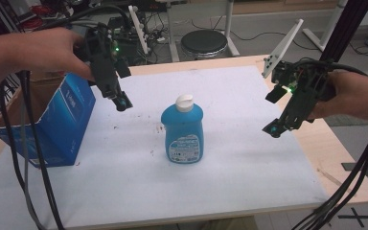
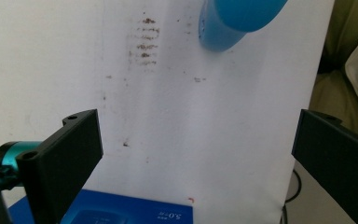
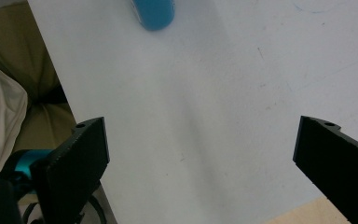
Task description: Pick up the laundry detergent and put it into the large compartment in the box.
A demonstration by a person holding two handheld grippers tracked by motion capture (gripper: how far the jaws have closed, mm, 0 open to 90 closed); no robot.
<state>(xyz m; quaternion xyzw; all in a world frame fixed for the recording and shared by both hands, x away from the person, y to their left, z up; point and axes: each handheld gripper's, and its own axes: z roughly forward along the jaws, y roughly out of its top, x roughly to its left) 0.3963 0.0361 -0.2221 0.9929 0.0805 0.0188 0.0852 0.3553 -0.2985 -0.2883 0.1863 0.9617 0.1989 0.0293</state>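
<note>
A blue dish-soap bottle with a white flip cap stands upright in the middle of the white mat. My left gripper hovers above the mat to the bottle's left and a little behind it, jaws wide open and empty. My right gripper hangs open to the bottle's right, near the mat's right edge. The bottle's base shows at the top of the left gripper view, and the bottle also shows at the top of the right gripper view. Neither gripper touches it.
A blue cardboard box with an open top stands at the mat's left edge, under my left arm; its top face shows below the left jaws. Brown smudges mark the mat. Black cables trail off both sides. A stool stands behind the table.
</note>
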